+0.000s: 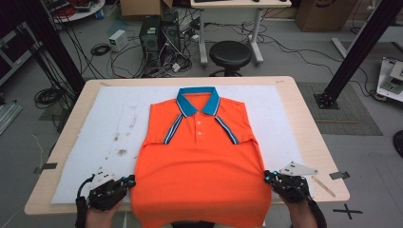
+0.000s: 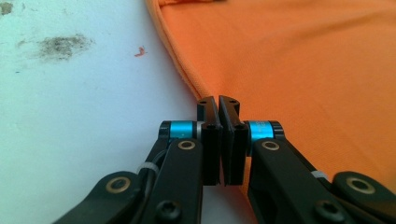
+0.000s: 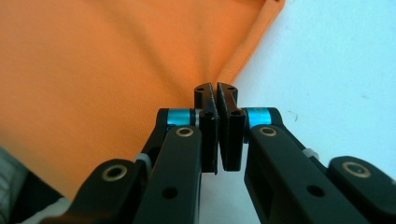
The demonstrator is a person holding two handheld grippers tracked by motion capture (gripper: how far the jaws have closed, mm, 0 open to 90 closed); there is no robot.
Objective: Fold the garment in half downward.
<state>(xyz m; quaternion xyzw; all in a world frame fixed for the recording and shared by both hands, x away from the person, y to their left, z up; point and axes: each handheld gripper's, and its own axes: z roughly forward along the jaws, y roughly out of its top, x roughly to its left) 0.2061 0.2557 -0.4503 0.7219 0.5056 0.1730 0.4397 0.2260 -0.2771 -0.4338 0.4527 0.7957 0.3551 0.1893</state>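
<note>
An orange polo shirt (image 1: 199, 156) with a blue collar (image 1: 198, 100) lies face up on a white mat (image 1: 109, 123), sleeves folded in, its bottom hem hanging over the table's near edge. My left gripper (image 1: 132, 179) is at the shirt's left side edge near the hem. In the left gripper view its jaws (image 2: 218, 100) are pressed together on the seam of the orange fabric (image 2: 303, 70). My right gripper (image 1: 267, 175) is at the shirt's right side edge. In the right gripper view its jaws (image 3: 216, 88) are closed where the orange hem (image 3: 247, 51) runs into them.
The mat covers most of a light wooden table (image 1: 309, 137) and has dark smudges (image 1: 121, 152) left of the shirt. A thin wooden stick (image 1: 324, 186) lies at the near right corner. Beyond the table stand a black stool (image 1: 230, 54), computer towers (image 1: 159, 35) and floor cables.
</note>
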